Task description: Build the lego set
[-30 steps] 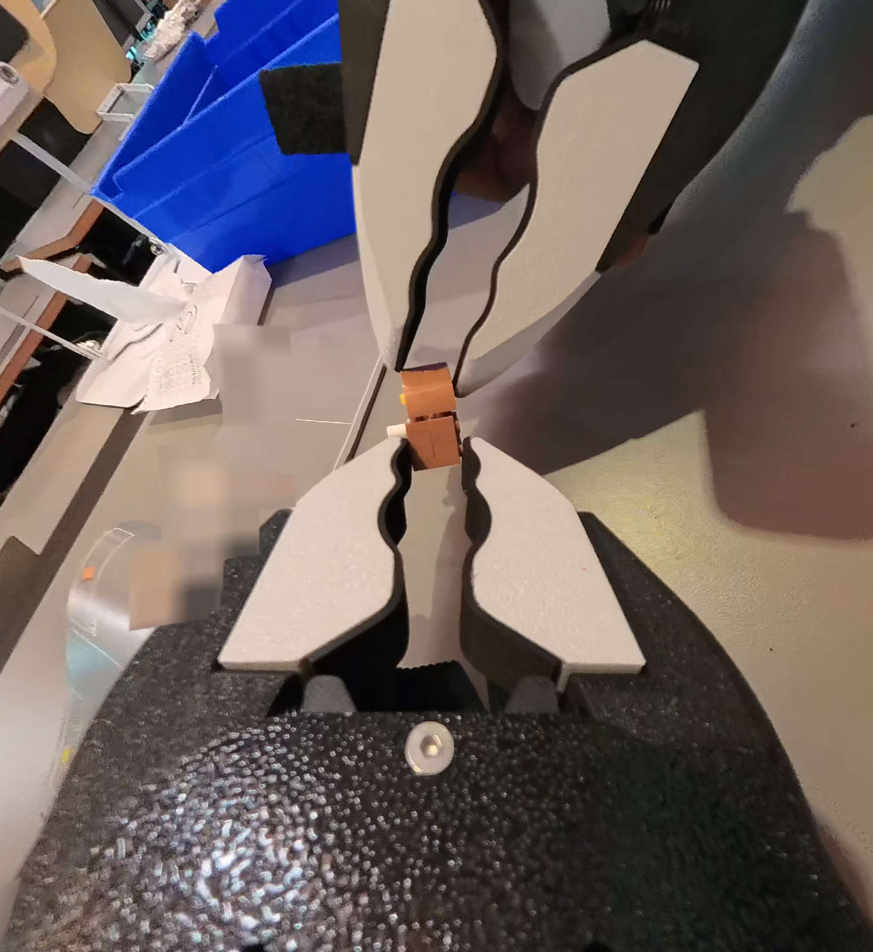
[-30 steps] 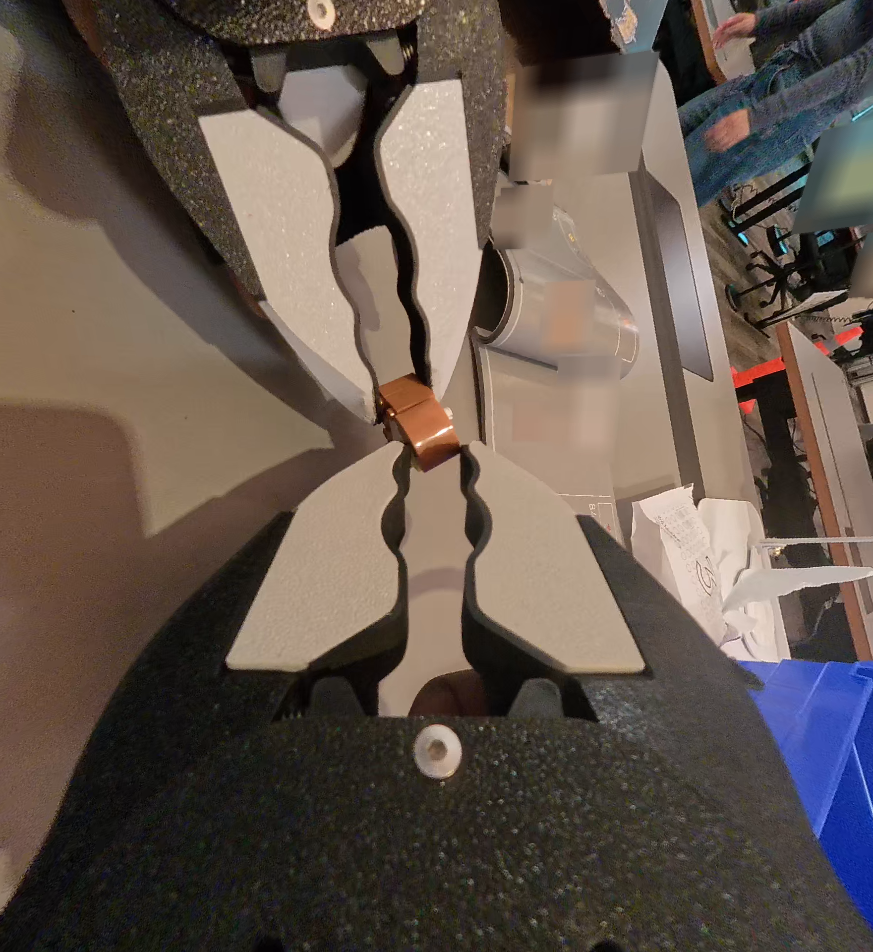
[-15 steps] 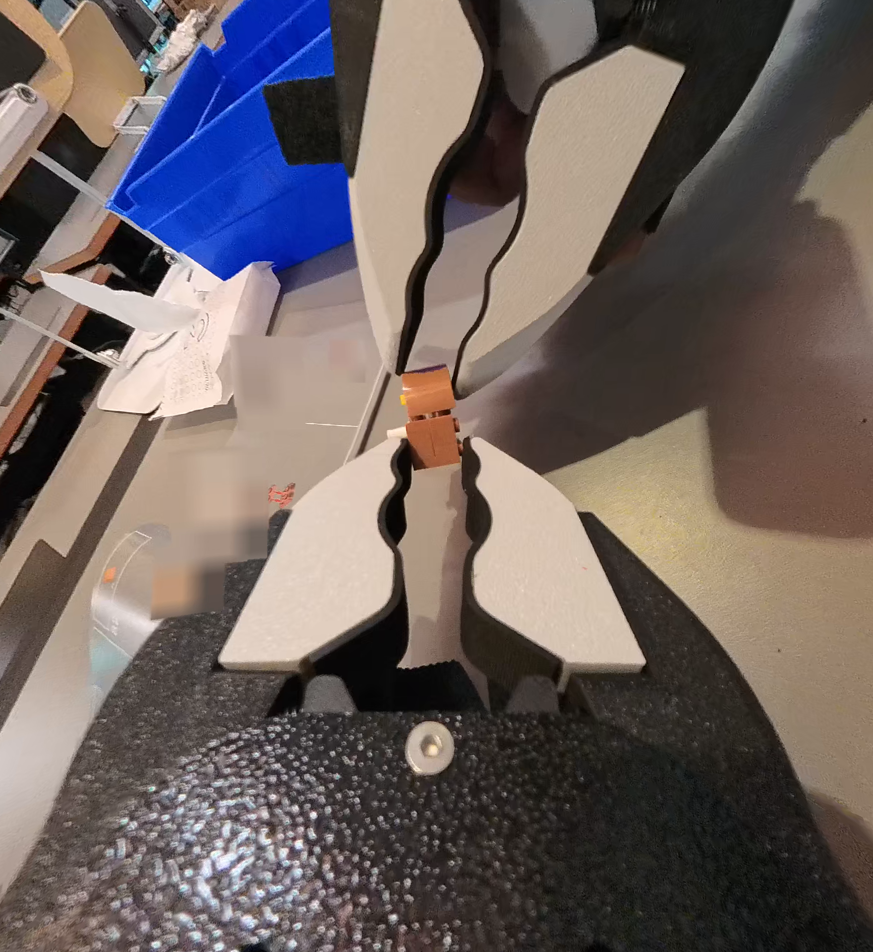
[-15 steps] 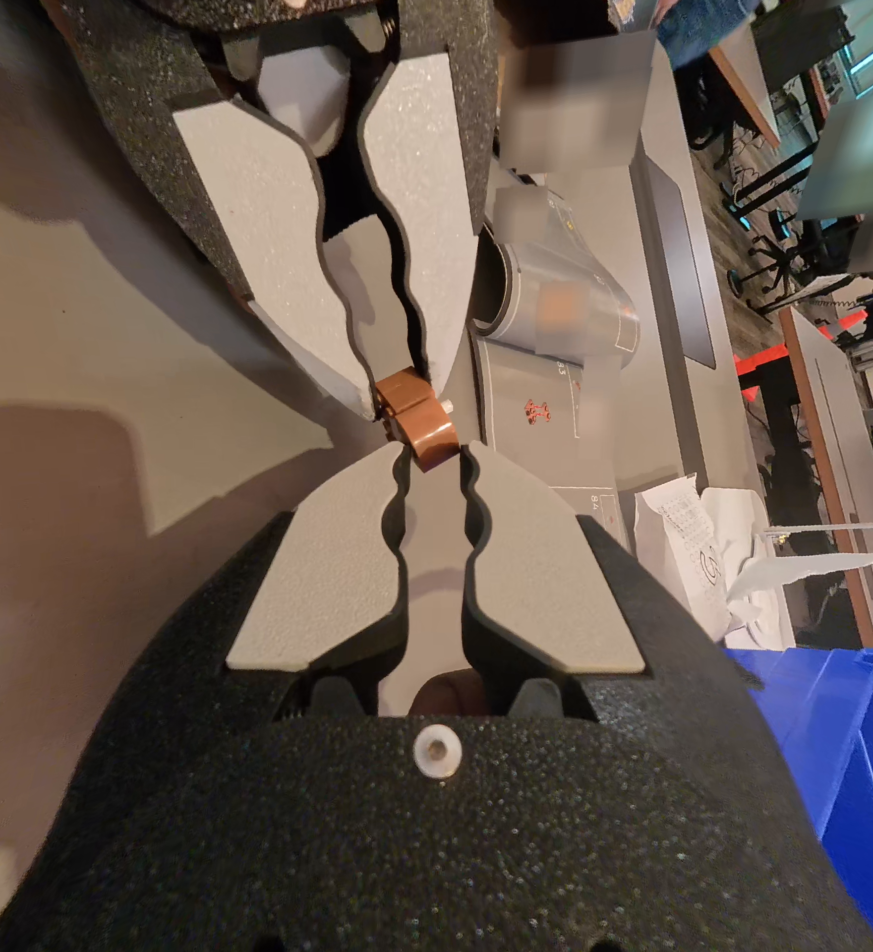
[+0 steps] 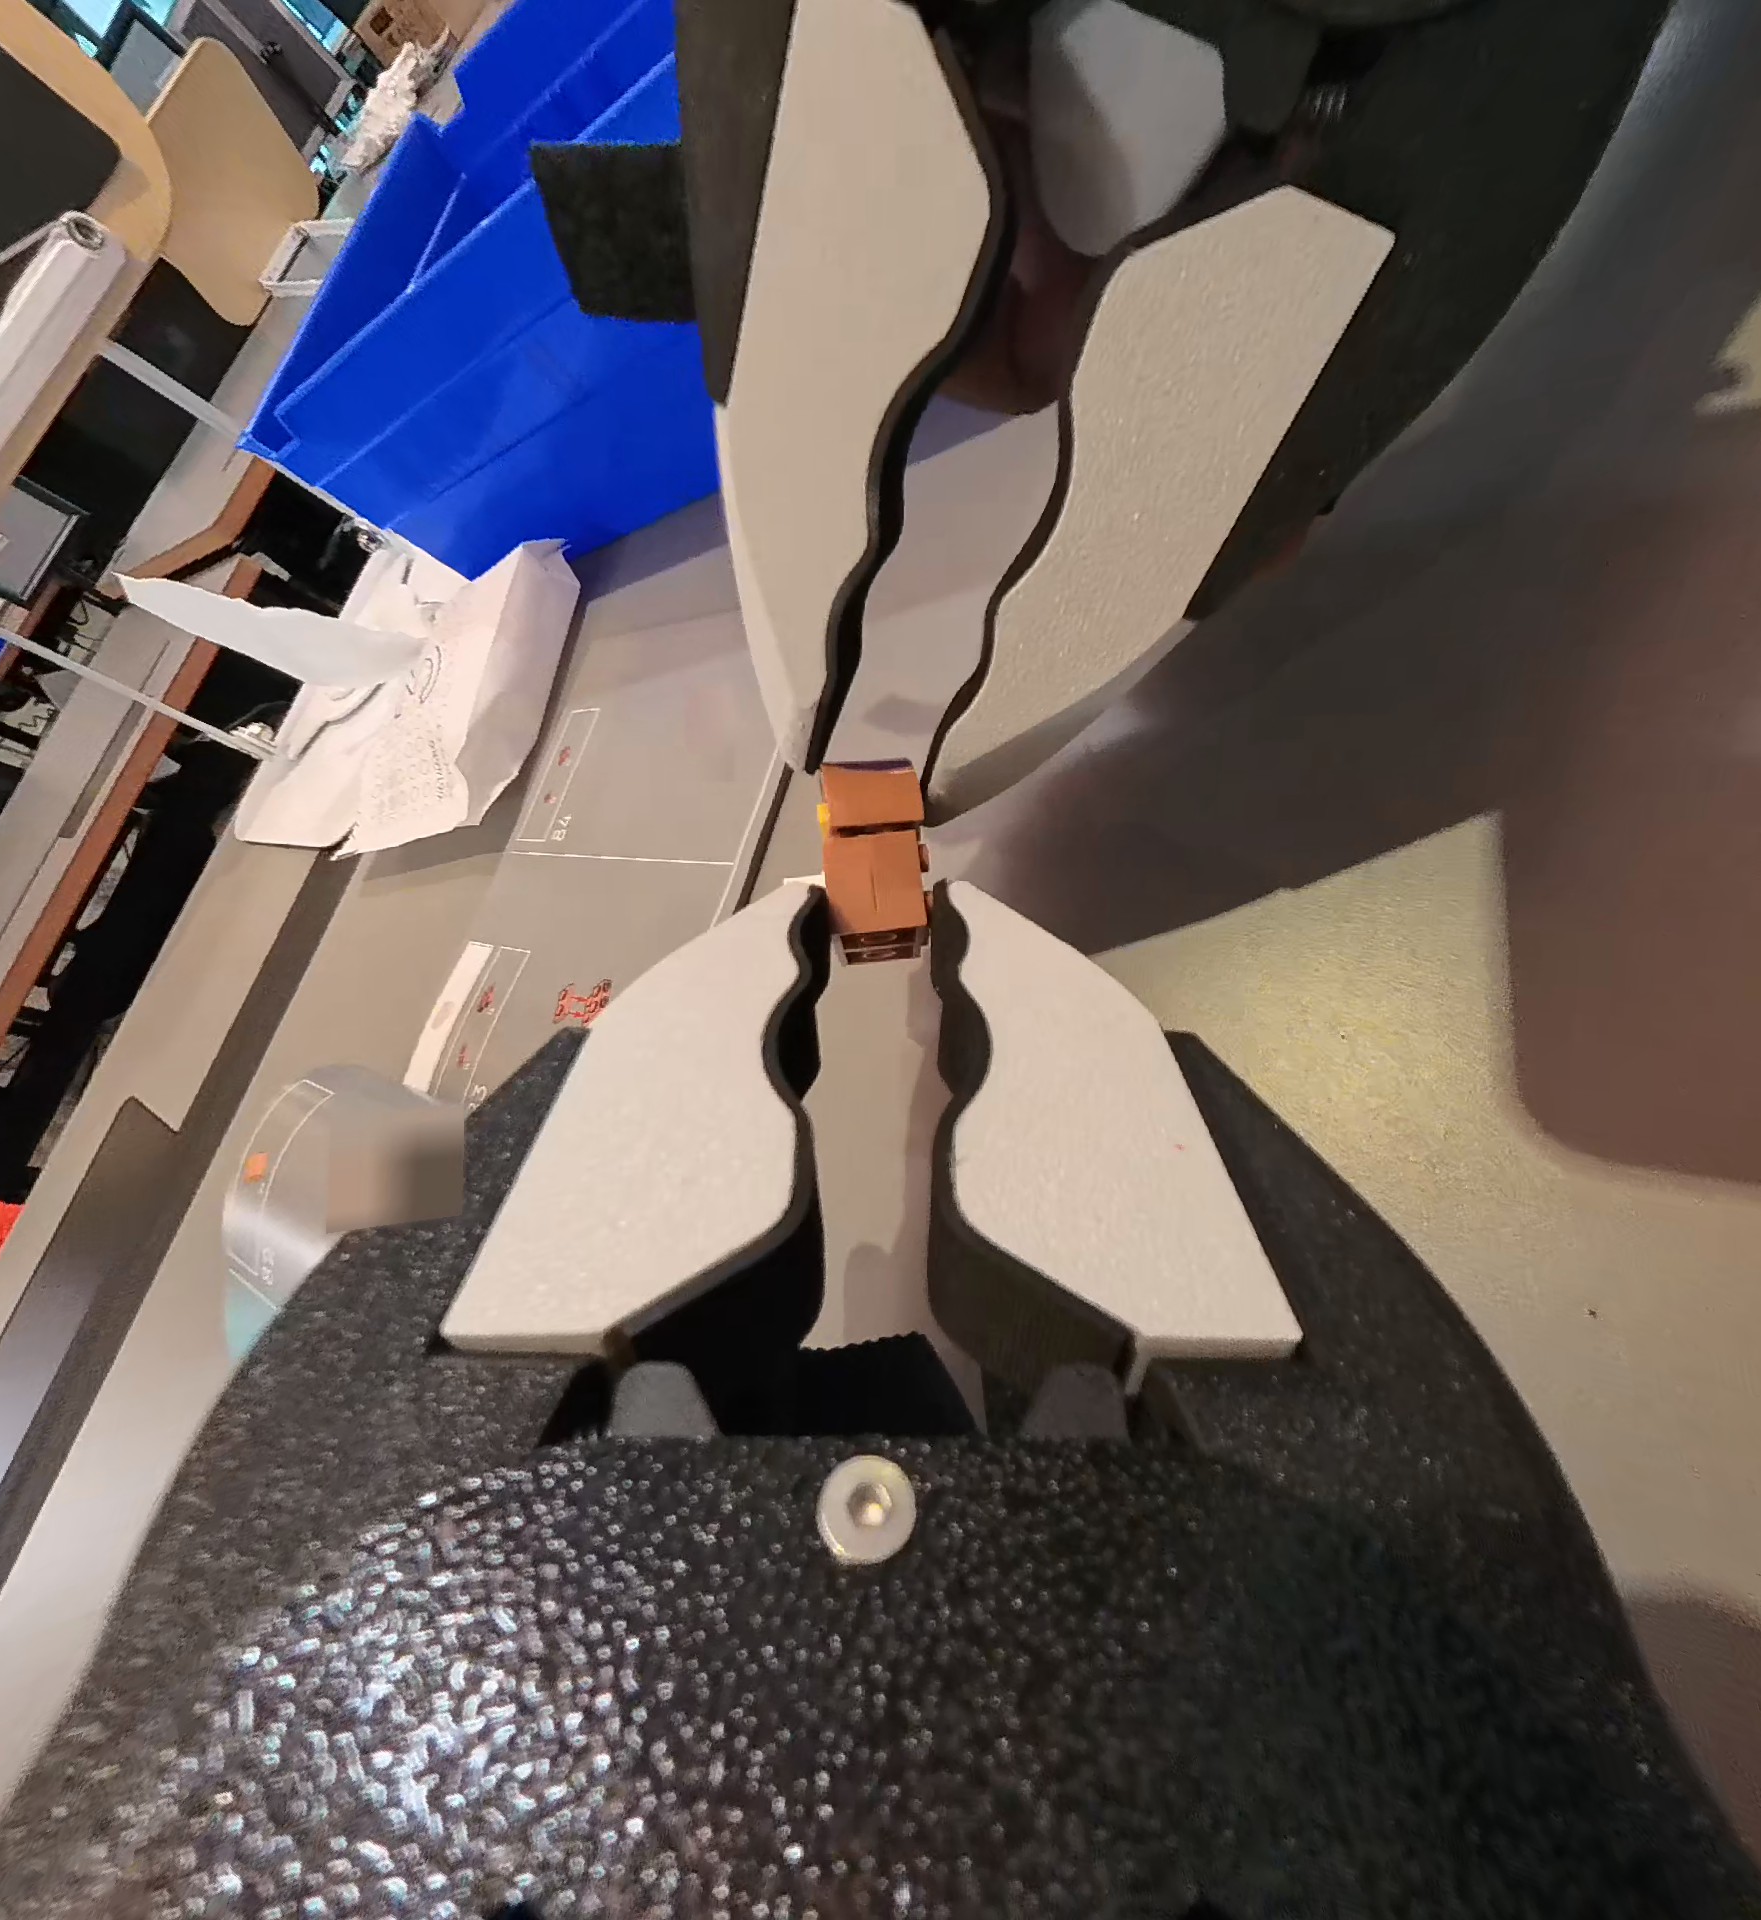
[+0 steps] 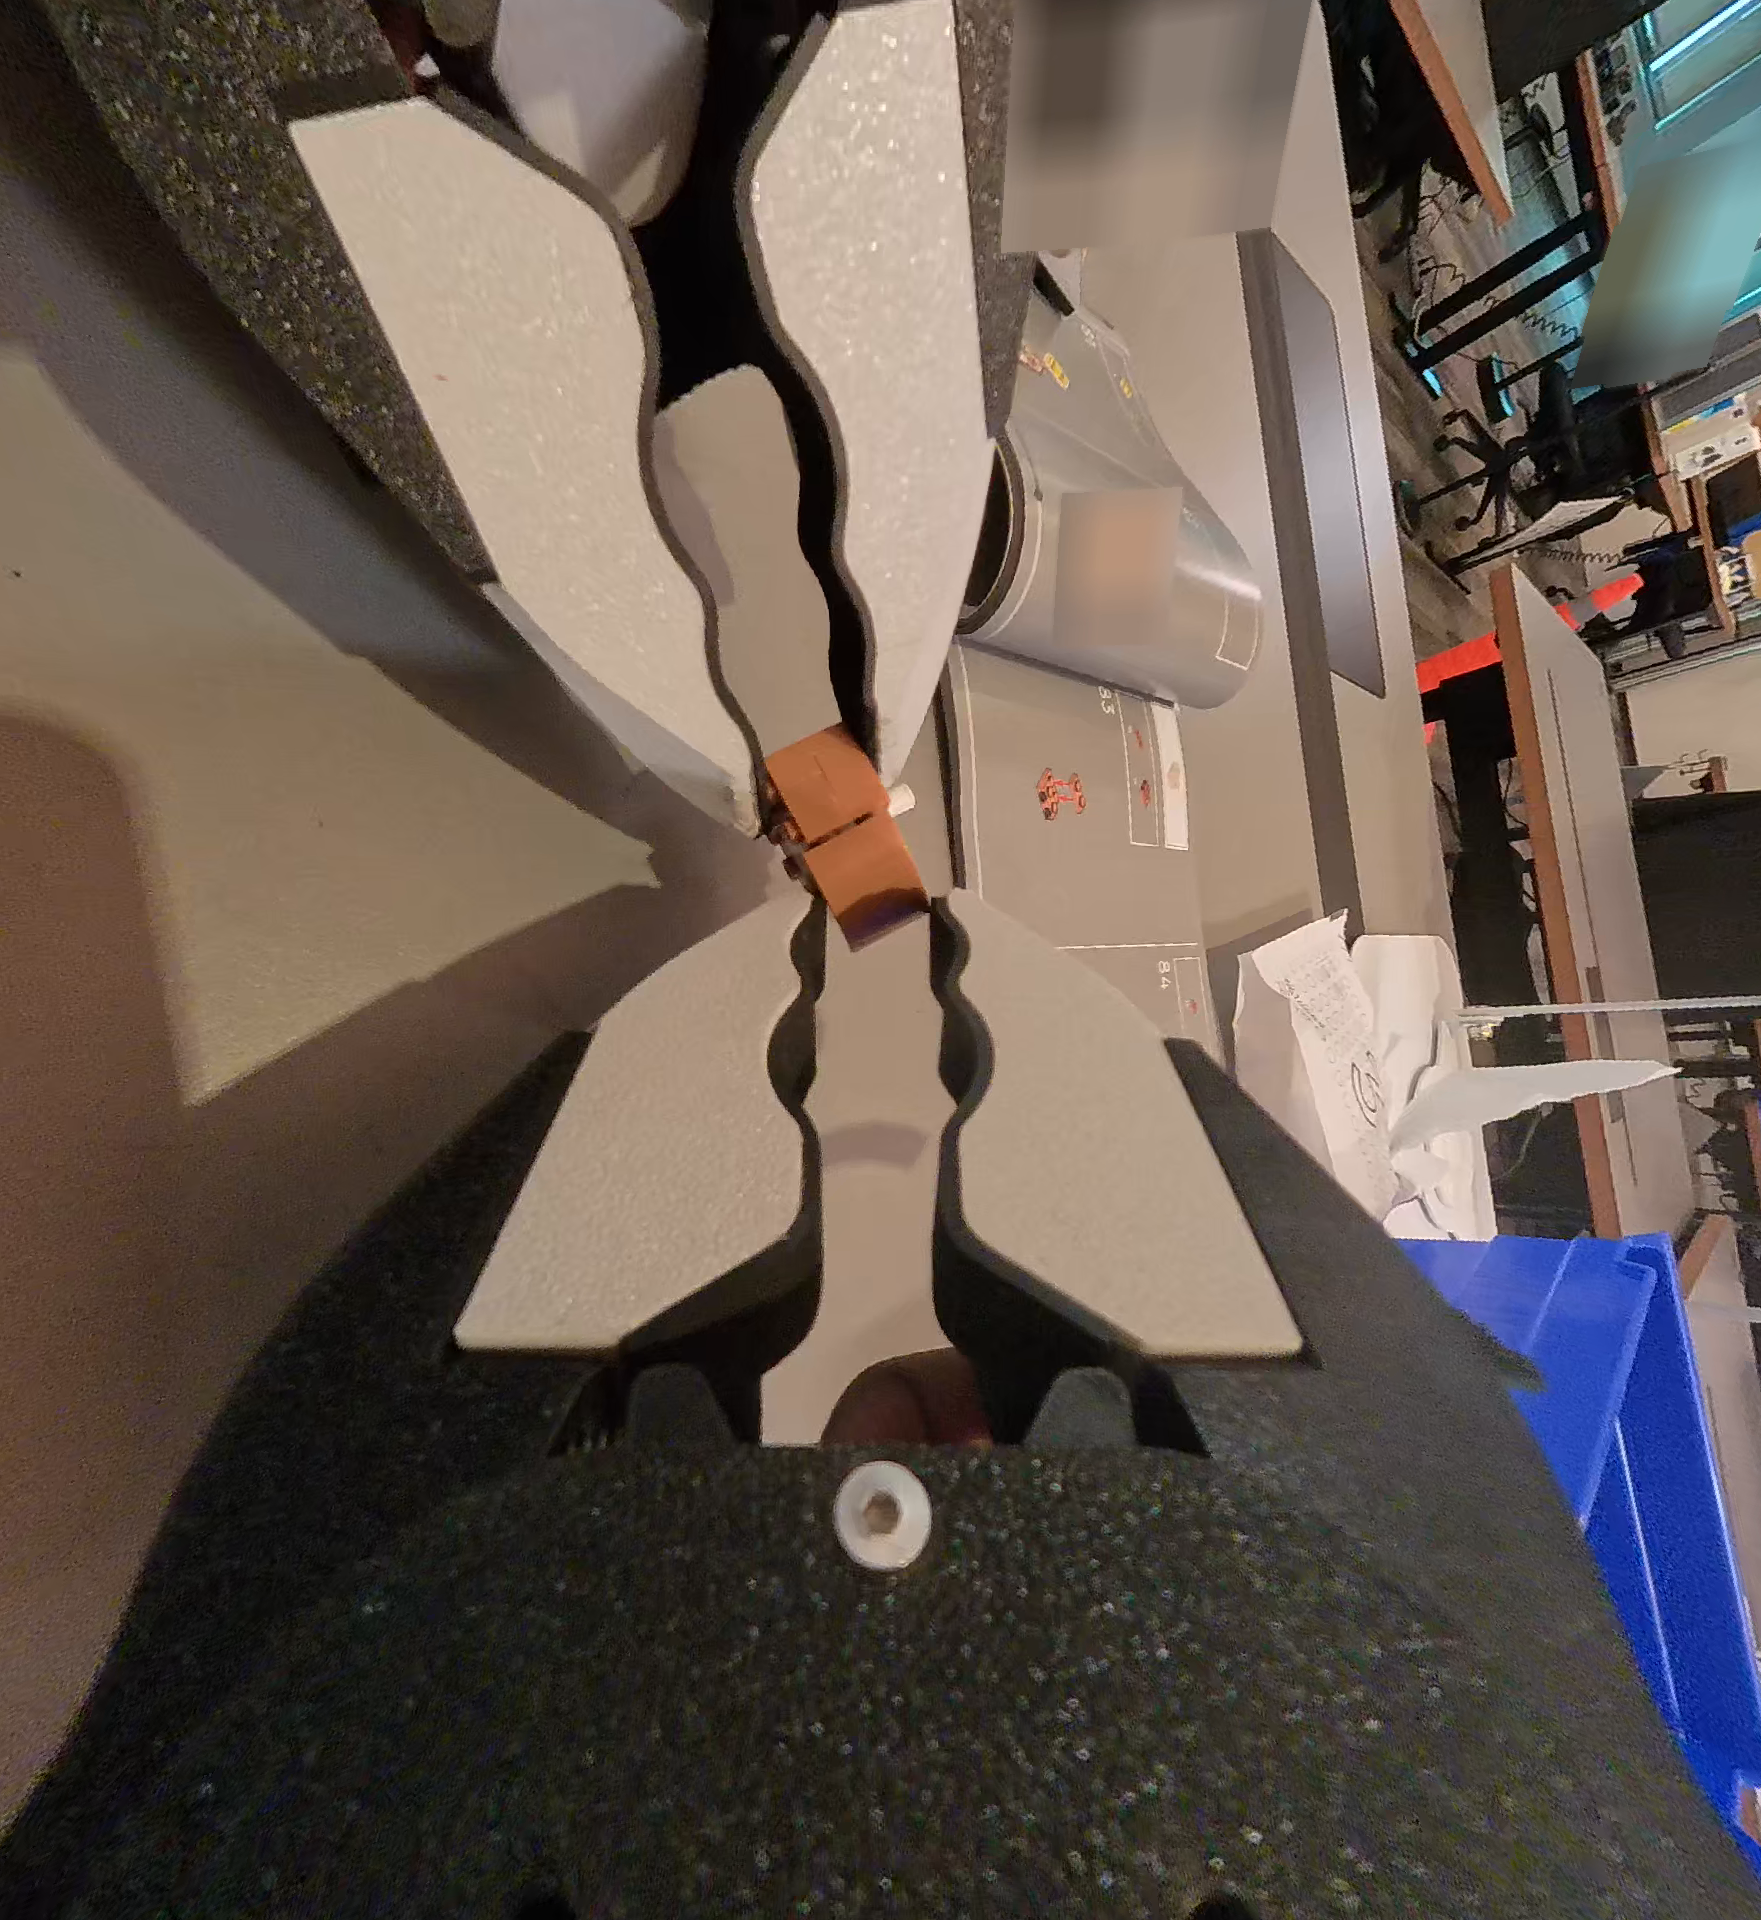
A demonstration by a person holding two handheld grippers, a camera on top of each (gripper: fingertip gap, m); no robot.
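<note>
Left gripper pinches one small brown plastic brick; right gripper, tip to tip opposite, pinches the adjoining brown brick. A seam shows between them above the grey counter. Judgement: keep both grips square. Only the right view shows the white peg

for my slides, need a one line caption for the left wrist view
Two grippers tip to tip, each pinching a brown brick.

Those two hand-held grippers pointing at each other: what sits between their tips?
Two small brown toy-brick pieces, joined end to end with a thin seam; each hand-held gripper pinches one end. Both wrist views show it.
</note>
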